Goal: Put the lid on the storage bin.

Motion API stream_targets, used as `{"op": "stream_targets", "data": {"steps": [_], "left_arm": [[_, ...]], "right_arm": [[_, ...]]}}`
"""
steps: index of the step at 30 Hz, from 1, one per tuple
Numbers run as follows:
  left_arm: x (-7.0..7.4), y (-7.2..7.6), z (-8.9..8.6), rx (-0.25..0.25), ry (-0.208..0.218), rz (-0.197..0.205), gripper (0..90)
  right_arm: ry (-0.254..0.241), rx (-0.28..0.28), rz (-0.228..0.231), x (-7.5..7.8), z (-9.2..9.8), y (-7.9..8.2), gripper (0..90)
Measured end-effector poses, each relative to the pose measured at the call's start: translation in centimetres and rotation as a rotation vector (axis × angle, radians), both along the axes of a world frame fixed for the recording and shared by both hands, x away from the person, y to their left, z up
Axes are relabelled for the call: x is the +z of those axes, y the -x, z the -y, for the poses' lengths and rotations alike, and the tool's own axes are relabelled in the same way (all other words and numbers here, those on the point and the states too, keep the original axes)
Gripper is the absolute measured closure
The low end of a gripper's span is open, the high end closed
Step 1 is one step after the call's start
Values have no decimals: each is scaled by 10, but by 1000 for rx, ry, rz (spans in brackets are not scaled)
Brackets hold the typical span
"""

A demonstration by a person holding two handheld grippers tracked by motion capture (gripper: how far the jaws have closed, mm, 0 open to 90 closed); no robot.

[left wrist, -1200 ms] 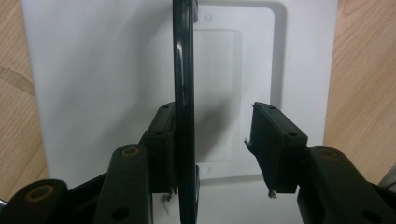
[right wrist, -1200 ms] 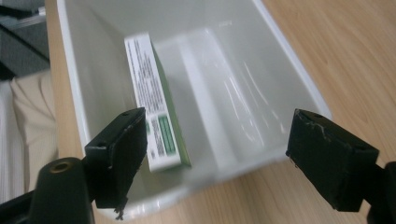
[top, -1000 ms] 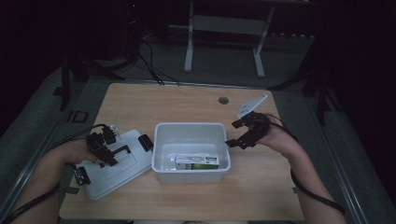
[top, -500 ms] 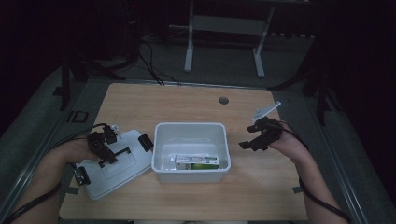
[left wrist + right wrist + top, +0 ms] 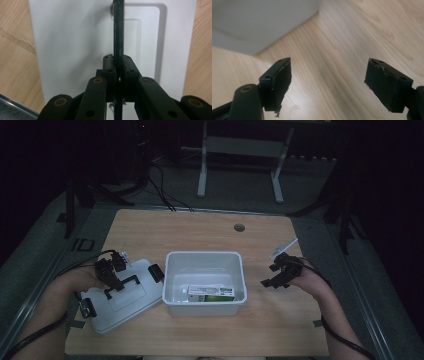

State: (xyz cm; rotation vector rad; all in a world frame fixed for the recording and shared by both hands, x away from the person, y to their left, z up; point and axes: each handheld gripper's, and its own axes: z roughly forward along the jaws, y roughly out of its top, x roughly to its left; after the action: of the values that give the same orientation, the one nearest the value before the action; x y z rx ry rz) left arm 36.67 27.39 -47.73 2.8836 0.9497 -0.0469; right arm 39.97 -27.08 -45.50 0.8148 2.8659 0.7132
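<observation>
Left gripper [image 5: 117, 75]: jaws have just been closing and now pinch a thin black bar-shaped handle [image 5: 118, 30] that stands up from the flat white plastic lid [image 5: 75, 45]. In the left gripper view the bar runs straight up from between the pads, which press on it from both sides. In the high view the same gripper [image 5: 112, 277] sits over the lid [image 5: 125, 312], held by the person's left hand [image 5: 75, 280]. The lid lies flat on the pale wooden table [image 5: 210, 232], at the left of the table and just beside the white rectangular plastic tub [image 5: 205, 262]; one corner of the lid comes close to the tub's left wall, contact unclear. Two black clips sit on the lid's edges, one near the tub and one at the near left.

Right gripper [image 5: 328, 85]: jaws wide apart, nothing between them, bare wood grain beneath. A pale wall of the tub [image 5: 262, 22] shows at the upper left of the right gripper view. In the high view this gripper [image 5: 277, 272] is low over the table to the right of the tub, apart from it, in the person's right hand [image 5: 307, 282].

Inside the tub: a green and white carton [image 5: 210, 293] lying on its side against the near wall.
</observation>
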Motion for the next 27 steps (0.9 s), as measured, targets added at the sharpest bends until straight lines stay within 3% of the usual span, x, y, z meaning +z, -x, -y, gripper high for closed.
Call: {"op": "stream_targets", "data": {"steps": [6, 9, 13, 17, 22, 27], "left_arm": [[3, 1, -4, 9, -9, -1, 837], [7, 2, -6, 12, -11, 8, 837], [14, 6, -10, 16, 16, 17, 837], [21, 9, -12, 3, 21, 7, 836], [36, 13, -14, 2, 15, 10, 837], [59, 18, -17, 5, 17, 35, 836]], "right_arm": [[27, -5, 6, -20, 7, 0, 181], [5, -9, 4, -27, 9, 0, 172], [-12, -19, 15, -33, 13, 2, 171], [-26, -28, 21, -37, 16, 4, 171], [-25, -23, 25, -41, 18, 7, 171], [-36, -26, 32, -40, 21, 10, 171]]}}
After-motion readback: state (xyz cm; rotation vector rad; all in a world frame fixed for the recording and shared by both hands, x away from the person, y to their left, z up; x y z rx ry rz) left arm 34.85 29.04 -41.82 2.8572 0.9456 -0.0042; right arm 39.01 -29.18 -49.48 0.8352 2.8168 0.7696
